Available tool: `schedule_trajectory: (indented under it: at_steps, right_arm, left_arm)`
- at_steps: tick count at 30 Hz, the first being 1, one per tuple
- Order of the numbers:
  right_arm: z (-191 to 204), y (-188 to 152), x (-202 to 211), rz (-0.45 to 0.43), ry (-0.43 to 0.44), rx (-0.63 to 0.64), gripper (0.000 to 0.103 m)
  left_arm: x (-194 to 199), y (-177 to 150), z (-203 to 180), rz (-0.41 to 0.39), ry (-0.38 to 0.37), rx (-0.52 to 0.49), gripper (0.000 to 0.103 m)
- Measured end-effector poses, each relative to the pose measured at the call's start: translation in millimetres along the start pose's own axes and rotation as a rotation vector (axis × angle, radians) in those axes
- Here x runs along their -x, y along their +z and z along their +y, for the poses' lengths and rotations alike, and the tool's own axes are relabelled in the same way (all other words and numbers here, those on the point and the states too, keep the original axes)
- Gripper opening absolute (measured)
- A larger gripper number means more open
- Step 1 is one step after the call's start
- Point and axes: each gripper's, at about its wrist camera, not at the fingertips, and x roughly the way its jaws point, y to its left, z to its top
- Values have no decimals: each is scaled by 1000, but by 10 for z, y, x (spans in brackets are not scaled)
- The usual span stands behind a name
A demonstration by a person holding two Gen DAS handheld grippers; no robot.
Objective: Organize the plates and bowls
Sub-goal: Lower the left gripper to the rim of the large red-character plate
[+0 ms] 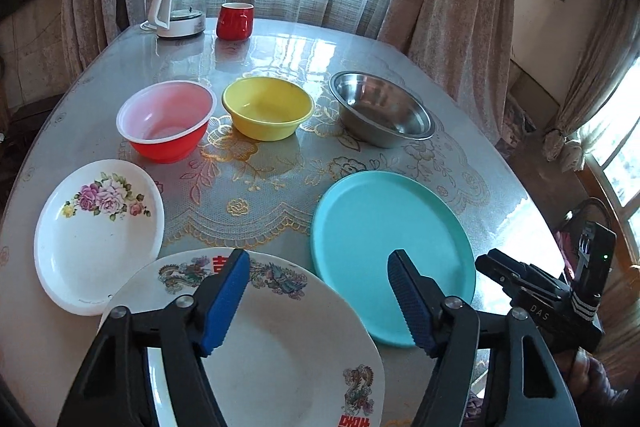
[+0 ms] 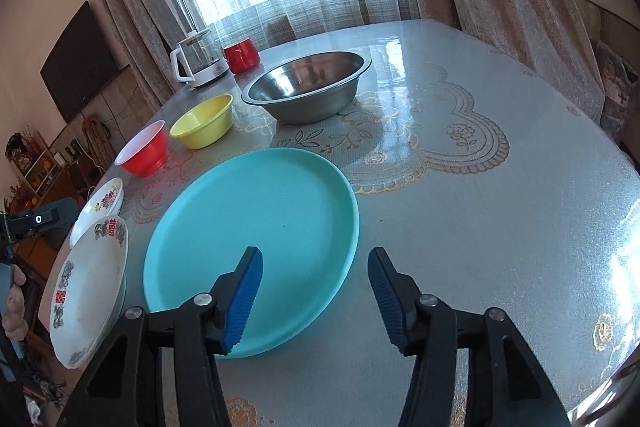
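Two grippers hover apart-jawed, gripping nothing: left gripper [image 1: 318, 301] above the dragon plate [image 1: 280, 339], right gripper [image 2: 316, 301] at the teal plate [image 2: 256, 239] near edge. Risk: the dragon plate overlaps the floral plate [image 1: 96, 231], so a careless lift could drag or chip either. Bowls lie beyond.

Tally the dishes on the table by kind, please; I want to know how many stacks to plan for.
Plates: 3 – floral plate, dragon plate, teal plate
Bowls: 3 – red bowl, yellow bowl, steel bowl
Mugs: 1 – red mug
Kettles: 1 – white kettle
Total: 8
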Motion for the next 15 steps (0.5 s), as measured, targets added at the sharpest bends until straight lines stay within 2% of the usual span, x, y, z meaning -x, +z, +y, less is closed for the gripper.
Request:
schedule_trajectory:
  at_steps: [2,6,8,11,15]
  right_arm:
    - [-57,-5,-40,24,-1,-21,35]
    - [-127,-6,-112,61,14,-52,32]
    - [-134,-2,-145,76,7,-52,32]
    - [-161,0,-177,101,20,-56,32]
    - [-149,-20,-195,109,23,-36,32]
  left_arm:
    - [-106,99,-21,43,-15,-22,49]
    - [-310,251,-98,122,-10,-80,32]
    - [-454,333,-130,168,-21,-111,29]
    - [-691,432,-107,245,-18,-130,19]
    - [-985,463,-88,334,-3,-145,18]
